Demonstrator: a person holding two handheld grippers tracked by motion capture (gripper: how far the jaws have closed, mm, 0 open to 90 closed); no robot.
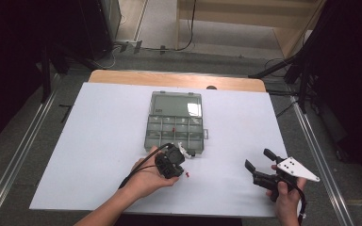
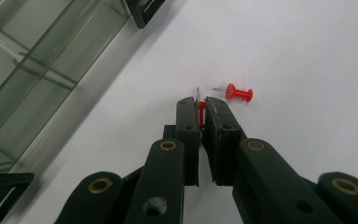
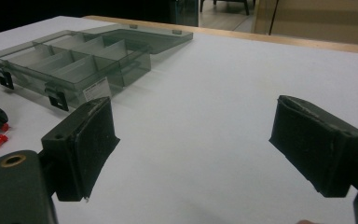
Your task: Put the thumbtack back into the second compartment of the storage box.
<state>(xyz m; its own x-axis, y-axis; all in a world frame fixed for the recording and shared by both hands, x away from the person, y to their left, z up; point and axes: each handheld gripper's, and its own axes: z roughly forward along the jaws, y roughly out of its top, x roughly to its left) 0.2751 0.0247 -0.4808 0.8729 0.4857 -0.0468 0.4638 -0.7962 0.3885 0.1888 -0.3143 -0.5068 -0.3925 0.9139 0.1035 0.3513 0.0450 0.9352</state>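
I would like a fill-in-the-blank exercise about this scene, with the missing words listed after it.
1. The left gripper is shut on a red ____.
2. A second red pushpin lies on the ____ table.
3. The jaws of the right gripper stand ____.
4. The lid of the compartment box is ____.

Missing words: pushpin; white; open; open

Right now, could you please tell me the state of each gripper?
Left gripper: closed on a red push pin, just above the white table.
Right gripper: open, holding nothing.
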